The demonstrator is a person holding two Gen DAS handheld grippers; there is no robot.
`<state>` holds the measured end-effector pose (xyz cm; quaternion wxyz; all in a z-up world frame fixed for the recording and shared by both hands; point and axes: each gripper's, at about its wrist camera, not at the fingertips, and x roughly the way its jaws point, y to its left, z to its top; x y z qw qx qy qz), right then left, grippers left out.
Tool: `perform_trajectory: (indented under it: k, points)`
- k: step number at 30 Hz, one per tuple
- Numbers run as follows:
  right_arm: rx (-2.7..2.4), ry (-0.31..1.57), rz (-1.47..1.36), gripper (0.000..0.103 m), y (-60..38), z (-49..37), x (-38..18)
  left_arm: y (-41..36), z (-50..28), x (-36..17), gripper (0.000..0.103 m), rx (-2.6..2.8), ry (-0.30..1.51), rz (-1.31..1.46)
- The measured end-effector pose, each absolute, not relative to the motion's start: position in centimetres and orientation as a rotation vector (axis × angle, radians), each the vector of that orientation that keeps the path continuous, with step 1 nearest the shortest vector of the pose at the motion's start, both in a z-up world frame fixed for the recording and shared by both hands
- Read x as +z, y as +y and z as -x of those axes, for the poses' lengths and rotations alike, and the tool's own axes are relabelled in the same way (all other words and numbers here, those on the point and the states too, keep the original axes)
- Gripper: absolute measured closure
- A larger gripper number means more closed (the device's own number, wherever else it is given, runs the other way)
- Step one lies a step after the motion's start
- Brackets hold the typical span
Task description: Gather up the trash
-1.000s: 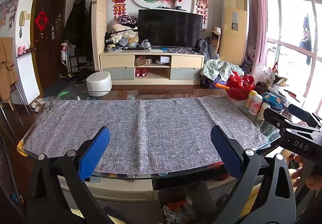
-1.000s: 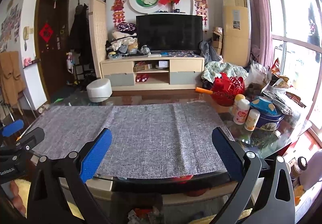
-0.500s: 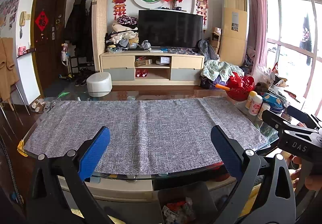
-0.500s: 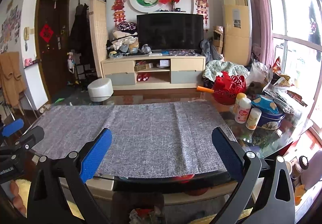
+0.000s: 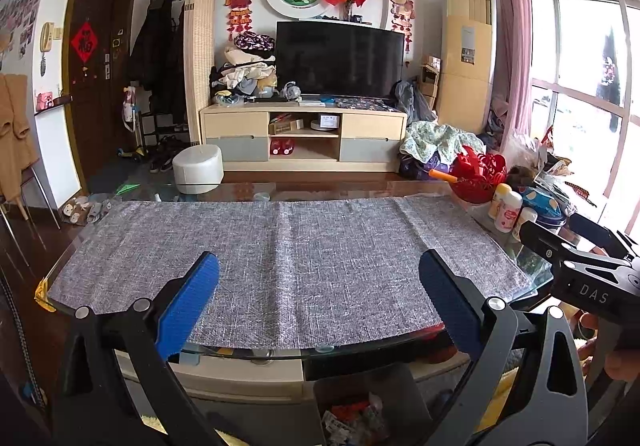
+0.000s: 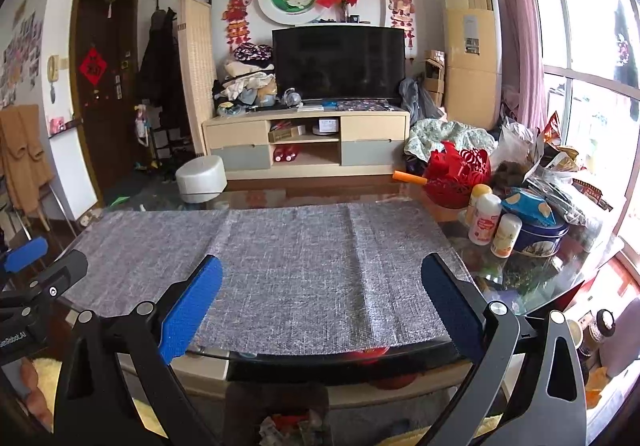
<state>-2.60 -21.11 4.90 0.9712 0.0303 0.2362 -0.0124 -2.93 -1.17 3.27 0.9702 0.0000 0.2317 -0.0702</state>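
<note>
dark bin (image 5: 360, 402) below glass table (image 5: 400, 187), contents indistinct.

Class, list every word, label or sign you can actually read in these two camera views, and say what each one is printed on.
"DAS" – white letters on the black body of the right gripper, seen in the left wrist view.
"enRobot.AI" – cut off at the frame edge, on the left gripper, seen in the right wrist view.
"福" – on the red diamond sign on the door.
Labels on the white bottles, the blue tin and the air conditioner: too small to read.
</note>
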Motion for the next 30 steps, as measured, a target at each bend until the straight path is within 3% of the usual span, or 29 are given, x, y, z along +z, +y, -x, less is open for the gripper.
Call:
perform_trajectory:
  k: [30]
  points:
    - [-0.022,0.496,-0.075,0.003,-20.40,2.31,4.20,-1.98,3.02,3.95,0.008,-0.108,0.468,0.014]
